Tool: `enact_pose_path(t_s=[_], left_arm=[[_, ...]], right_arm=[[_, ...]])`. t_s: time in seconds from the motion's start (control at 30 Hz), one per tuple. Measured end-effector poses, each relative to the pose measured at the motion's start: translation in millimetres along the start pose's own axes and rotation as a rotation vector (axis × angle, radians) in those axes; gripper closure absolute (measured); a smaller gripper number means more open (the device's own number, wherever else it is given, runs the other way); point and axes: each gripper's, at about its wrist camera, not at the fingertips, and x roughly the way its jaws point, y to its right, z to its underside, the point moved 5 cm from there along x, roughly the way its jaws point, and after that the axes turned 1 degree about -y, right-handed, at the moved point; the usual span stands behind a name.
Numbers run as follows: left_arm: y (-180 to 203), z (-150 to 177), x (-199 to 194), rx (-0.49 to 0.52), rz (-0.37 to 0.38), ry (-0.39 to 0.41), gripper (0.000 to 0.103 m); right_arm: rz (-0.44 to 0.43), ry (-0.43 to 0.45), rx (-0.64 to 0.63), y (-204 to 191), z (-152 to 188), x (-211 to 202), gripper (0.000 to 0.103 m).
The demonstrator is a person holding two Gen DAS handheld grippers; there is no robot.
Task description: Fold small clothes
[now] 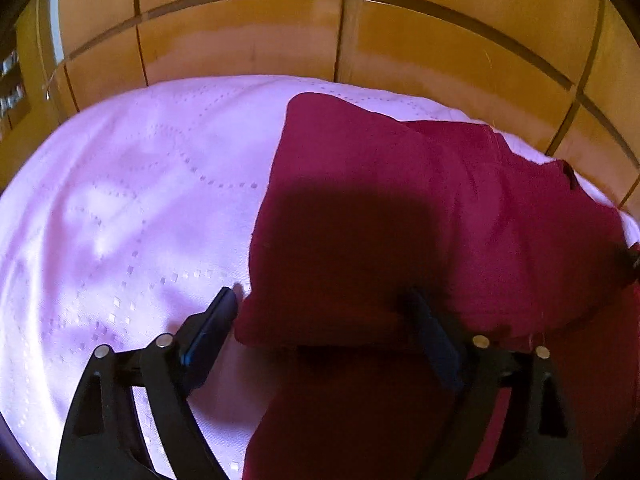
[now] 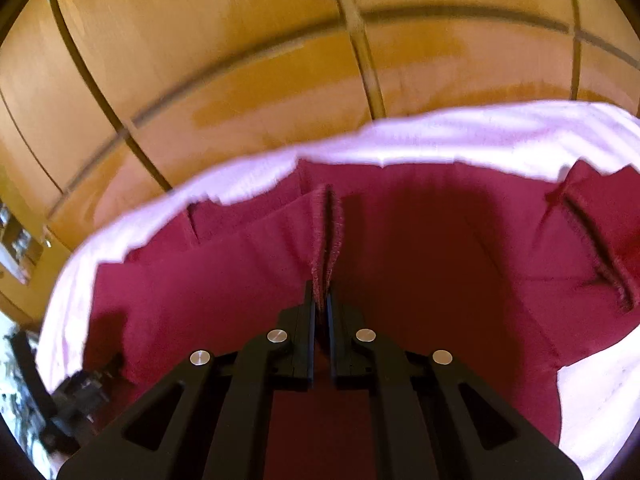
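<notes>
A dark red garment point(image 1: 400, 208) lies on a pale pink bedspread point(image 1: 132, 200). My left gripper point(image 1: 324, 308) is open wide, pointing down at the cloth. A folded corner of the garment sits between its fingers. The left finger point(image 1: 222, 316) is on the bedspread just beside the cloth's edge, and the right finger point(image 1: 428, 328) rests on the red fabric in shadow. In the right wrist view the same red garment point(image 2: 440, 260) fills the middle. My right gripper point(image 2: 320, 300) is shut on a ribbed hem point(image 2: 328, 232) that stands up from its tips.
Orange-brown wooden panels point(image 1: 248, 28) rise right behind the bed's far edge, and they also show in the right wrist view point(image 2: 240, 60). The bedspread point(image 2: 592, 400) lies bare at the right, beside the garment. A blurred dark object point(image 2: 80, 396) sits at the cloth's lower left.
</notes>
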Motion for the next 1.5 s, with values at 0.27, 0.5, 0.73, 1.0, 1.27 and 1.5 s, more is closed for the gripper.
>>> enact_pose_path(t_s=[0.27, 0.5, 0.73, 1.0, 1.27, 1.5], left_arm=[[-9, -9, -31, -0.079, 0.030, 0.054, 0.015], [49, -34, -33, 0.058, 0.046, 0.137, 0.014], [31, -34, 22, 0.090, -0.007, 0.040, 0.012], [33, -35, 27, 0.115, -0.019, 0.037, 0.007], [25, -20, -14, 0.121, 0.075, 0.070, 0.005], [17, 2, -36, 0.134, 0.061, 0.130, 0.003]], right_arm=[[-0.034, 0.106, 0.110, 19, 1, -26, 0.070], [-0.080, 0.098, -0.189, -51, -2, -24, 0.070], [0.048, -0.009, -0.238, -48, 5, 32, 0.071], [0.023, 0.052, -0.178, -32, 8, 27, 0.071], [-0.048, 0.162, -0.127, -9, 17, -47, 0.033], [0.048, 0.247, 0.156, 108, 17, -106, 0.033]])
